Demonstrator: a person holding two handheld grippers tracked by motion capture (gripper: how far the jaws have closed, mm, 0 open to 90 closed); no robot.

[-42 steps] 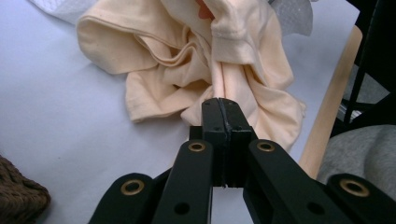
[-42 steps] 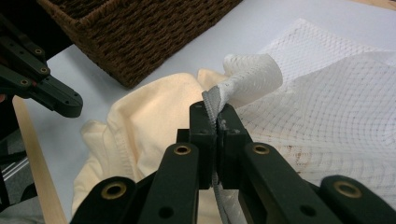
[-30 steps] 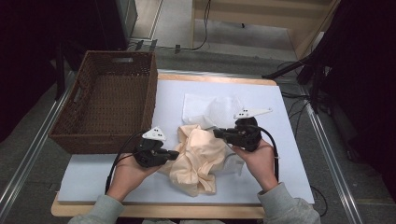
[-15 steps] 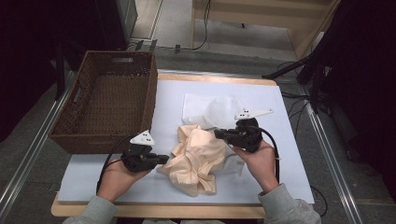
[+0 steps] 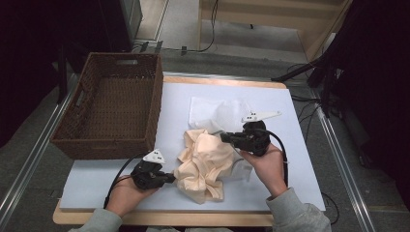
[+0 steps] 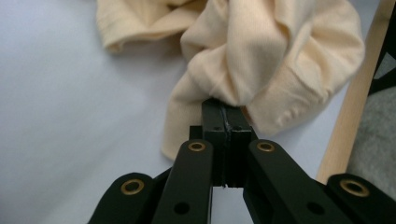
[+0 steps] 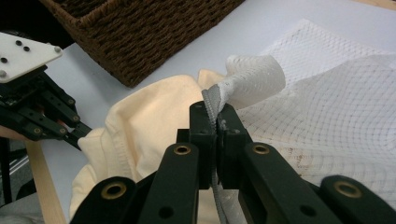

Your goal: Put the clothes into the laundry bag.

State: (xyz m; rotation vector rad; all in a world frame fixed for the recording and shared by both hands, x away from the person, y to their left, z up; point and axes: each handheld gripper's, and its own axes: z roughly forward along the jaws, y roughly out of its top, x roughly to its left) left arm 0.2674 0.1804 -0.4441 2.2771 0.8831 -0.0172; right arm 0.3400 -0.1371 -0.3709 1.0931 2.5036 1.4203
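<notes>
A crumpled cream garment (image 5: 203, 162) lies mid-table, partly over a white mesh bag (image 5: 217, 111). My left gripper (image 5: 171, 179) is at the garment's near-left side, shut on a fold of the cream cloth (image 6: 261, 51); its jaws (image 6: 225, 109) meet with fabric pinched at the tips. At the garment's far-right side, my right gripper (image 5: 225, 137) is shut on the grey-edged rim of the mesh bag (image 7: 336, 112), a white flap curling over its tips (image 7: 214, 114). In the right gripper view the cream garment (image 7: 149, 121) sits just behind that rim.
A brown wicker basket (image 5: 154, 96) stands at the table's left, its corner (image 7: 140, 37) close beyond the garment. The table's wooden front edge (image 5: 159, 220) runs just below my left hand. The left gripper (image 7: 37, 107) shows at the left of the right gripper view.
My left gripper has drawn back toward the table's front edge with the cream cloth in it, stretching the garment that way. The right gripper has held its place.
</notes>
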